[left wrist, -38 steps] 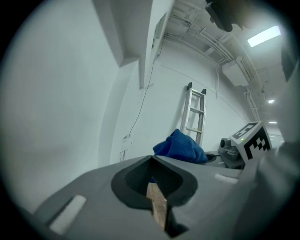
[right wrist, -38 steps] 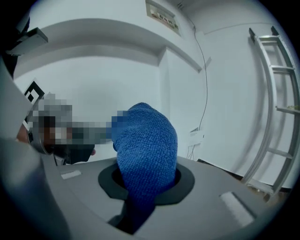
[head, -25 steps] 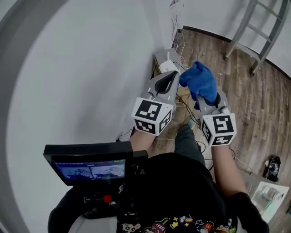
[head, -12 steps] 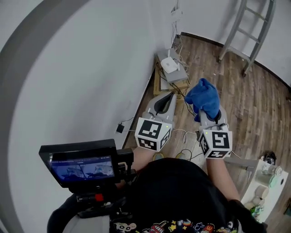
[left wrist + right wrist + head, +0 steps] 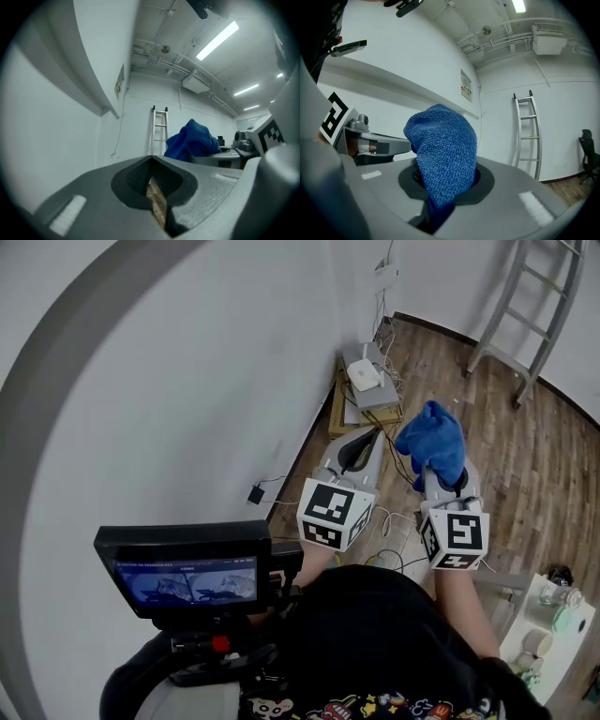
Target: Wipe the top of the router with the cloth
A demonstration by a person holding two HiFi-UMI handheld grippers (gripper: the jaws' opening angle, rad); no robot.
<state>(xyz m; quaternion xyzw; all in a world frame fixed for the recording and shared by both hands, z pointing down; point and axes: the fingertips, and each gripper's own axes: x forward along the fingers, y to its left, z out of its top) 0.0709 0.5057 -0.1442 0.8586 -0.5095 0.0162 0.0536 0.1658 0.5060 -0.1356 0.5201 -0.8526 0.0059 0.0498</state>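
Router: white, on a grey box against the wall, well ahead of both hand-held grippers; we see nothing touching its top. Cloth: blue, bunched, standing up out of the right hand-held gripper, well apart from the router. In the right gripper view we note the jaws clamped on the cloth's lower end, the rest billowing above the right hand-held gripper. Left hand-held gripper: just beside the right one, nearer the wall, pointing toward the router. In its own view we find the left hand-held gripper closed to a thin slit, nothing between the jaws. Loose cables lie on the wood floor below the grippers. Ladder stands beyond, far right. Small monitor sits at the person's chest, lower left.
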